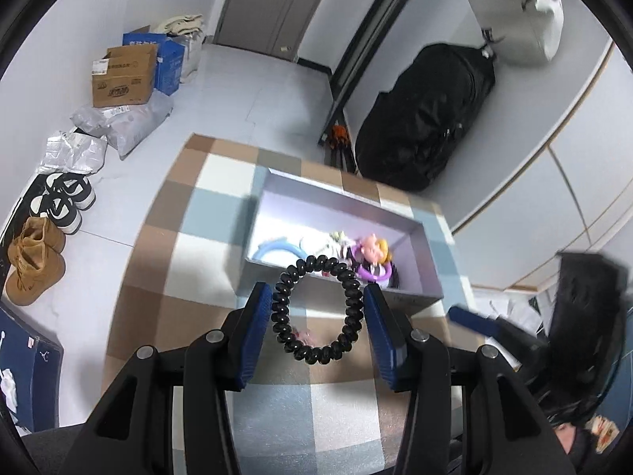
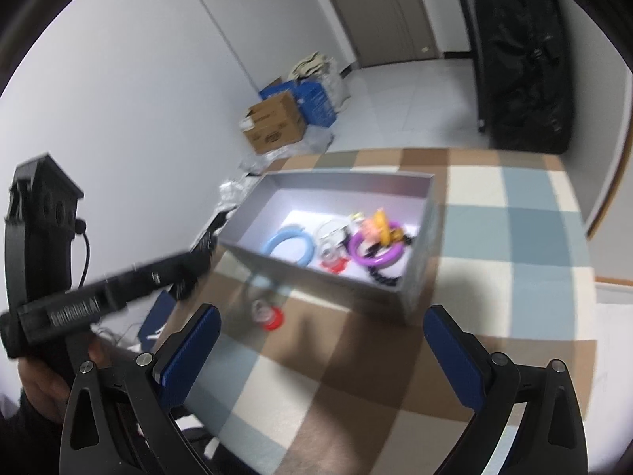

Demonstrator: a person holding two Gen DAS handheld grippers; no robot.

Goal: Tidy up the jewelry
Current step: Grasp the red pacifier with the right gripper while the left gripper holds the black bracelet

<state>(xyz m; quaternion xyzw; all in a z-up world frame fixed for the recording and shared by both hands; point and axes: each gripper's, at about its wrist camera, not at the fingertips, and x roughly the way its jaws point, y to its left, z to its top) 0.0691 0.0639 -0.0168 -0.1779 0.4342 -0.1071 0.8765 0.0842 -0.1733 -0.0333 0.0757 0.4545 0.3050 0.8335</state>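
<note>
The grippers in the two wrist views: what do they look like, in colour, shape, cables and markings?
Both the left gripper and the right gripper have black angular plastic frames with silver round bolts. Their fingers are flat, ridged blue pads. In the right wrist view, the left unit's body shows white lettering too blurred to read, a thin black cable and a bare hand on its handle.

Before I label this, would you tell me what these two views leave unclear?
- Left wrist: whether the pads actually pinch the black coil; small gaps seem to show.
- Left wrist: the box's near wall hides part of its contents.
- Right wrist: the red-and-clear item on the table is blurred.
- Right wrist: the left gripper is blurred, its fingertips indistinct.
</note>
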